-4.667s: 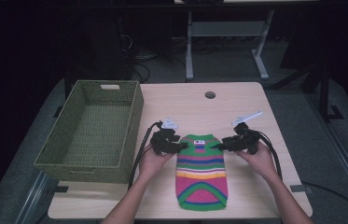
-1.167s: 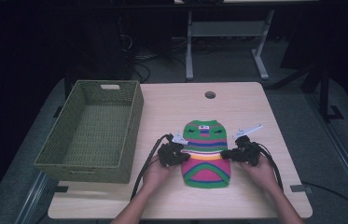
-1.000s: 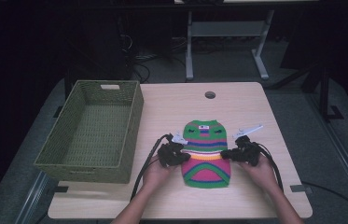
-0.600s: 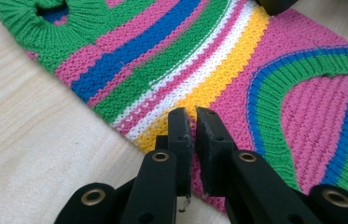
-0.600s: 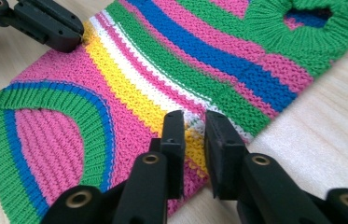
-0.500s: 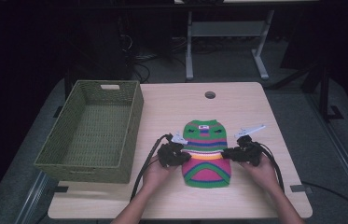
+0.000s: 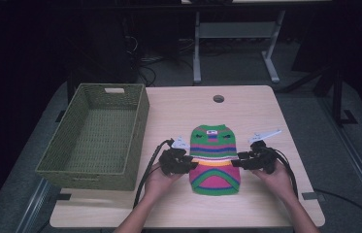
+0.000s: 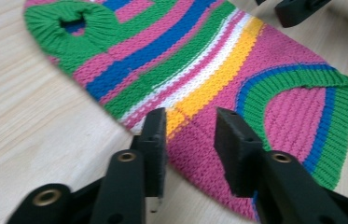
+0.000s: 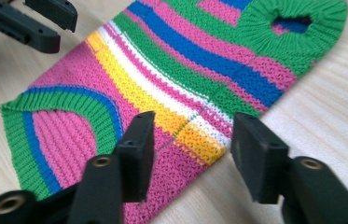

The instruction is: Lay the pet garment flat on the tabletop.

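High view findings, taken from left to right: we note a green woven basket (image 7: 96,133) standing empty on the left part of the table (image 7: 178,104), and just to its right the left gripper (image 7: 190,162) at the left edge of a striped knitted garment (image 7: 215,158), which lies flat near the table's middle, its green collar end away from the person and its arched hem toward them. At the garment's right edge sits the right gripper (image 7: 237,162). In the left gripper view, the left gripper (image 8: 190,140) has its jaws parted over the yellow and pink bands at the garment's (image 8: 218,79) edge, the pads not pressing on the knit; the jaws have just been opening. The right gripper view gives the same reading: the right gripper (image 9: 192,144) stands with its jaws apart astride the yellow band at the opposite edge of the garment (image 9: 176,79), nothing pinched, and its jaws too have just been opening. We judge that the step in hand is a release, the cloth laid down flat and let go at both sides. In our judgement the next move calls for a fresh hold, either to fold the garment or to carry it left toward the basket, and both jaws would need to close squarely on the knit, not on the tabletop.
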A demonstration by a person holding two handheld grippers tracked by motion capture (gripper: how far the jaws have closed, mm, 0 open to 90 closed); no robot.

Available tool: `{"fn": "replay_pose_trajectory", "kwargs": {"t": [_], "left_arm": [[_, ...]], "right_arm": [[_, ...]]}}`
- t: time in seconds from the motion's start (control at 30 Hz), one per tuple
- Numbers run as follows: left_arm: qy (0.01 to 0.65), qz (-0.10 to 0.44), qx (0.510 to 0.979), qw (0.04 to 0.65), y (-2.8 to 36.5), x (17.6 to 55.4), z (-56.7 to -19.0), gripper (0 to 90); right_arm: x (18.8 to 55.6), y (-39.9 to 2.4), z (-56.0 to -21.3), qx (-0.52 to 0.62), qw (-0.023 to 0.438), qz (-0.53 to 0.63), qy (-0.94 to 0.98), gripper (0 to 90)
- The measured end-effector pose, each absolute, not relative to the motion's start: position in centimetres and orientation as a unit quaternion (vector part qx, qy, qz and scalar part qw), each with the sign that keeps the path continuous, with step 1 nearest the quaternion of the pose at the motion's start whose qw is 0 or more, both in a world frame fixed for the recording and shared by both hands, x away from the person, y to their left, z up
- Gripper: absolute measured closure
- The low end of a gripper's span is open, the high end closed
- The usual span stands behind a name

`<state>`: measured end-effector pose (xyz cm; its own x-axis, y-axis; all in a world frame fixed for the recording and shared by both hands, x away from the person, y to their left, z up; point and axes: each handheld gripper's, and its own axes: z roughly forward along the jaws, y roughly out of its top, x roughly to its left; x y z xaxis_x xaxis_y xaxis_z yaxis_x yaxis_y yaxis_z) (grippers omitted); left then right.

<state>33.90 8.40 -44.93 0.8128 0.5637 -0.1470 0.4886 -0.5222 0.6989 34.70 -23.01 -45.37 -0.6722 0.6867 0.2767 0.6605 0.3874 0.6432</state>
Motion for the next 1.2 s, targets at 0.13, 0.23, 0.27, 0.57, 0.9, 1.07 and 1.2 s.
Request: {"fn": "replay_pose_trajectory", "kwargs": {"t": [0.13, 0.23, 0.27, 0.57, 0.9, 1.07, 1.2], "left_arm": [[0.313, 0.048, 0.866, 0.387, 9.0, 33.8, -45.0, 56.1], [0.322, 0.048, 0.86, 0.394, 9.4, 33.7, -45.0, 48.5], [0.323, 0.052, 0.859, 0.394, 9.5, 33.6, -44.9, 44.7], [0.321, 0.052, 0.858, 0.397, 9.7, 32.9, -44.6, 27.5], [0.329, 0.054, 0.853, 0.402, 10.5, 32.1, -44.7, 22.7], [0.324, 0.052, 0.855, 0.402, 10.9, 31.6, -44.5, 22.4], [0.323, 0.054, 0.853, 0.407, 11.1, 31.3, -44.4, 21.9]], "right_arm": [[34.5, -23.1, -45.2, 0.405, 0.019, 0.378, 0.832, 40.6], [34.3, -23.1, -45.2, 0.402, 0.025, 0.374, 0.835, 36.3], [34.3, -23.2, -45.1, 0.401, 0.027, 0.374, 0.836, 35.2], [33.7, -23.7, -44.7, 0.401, 0.026, 0.377, 0.835, 28.5], [33.0, -24.7, -44.1, 0.398, 0.03, 0.38, 0.834, 26.4], [32.4, -25.0, -43.9, 0.393, 0.032, 0.38, 0.837, 26.2], [32.0, -25.4, -43.9, 0.391, 0.032, 0.387, 0.834, 26.2]]}}
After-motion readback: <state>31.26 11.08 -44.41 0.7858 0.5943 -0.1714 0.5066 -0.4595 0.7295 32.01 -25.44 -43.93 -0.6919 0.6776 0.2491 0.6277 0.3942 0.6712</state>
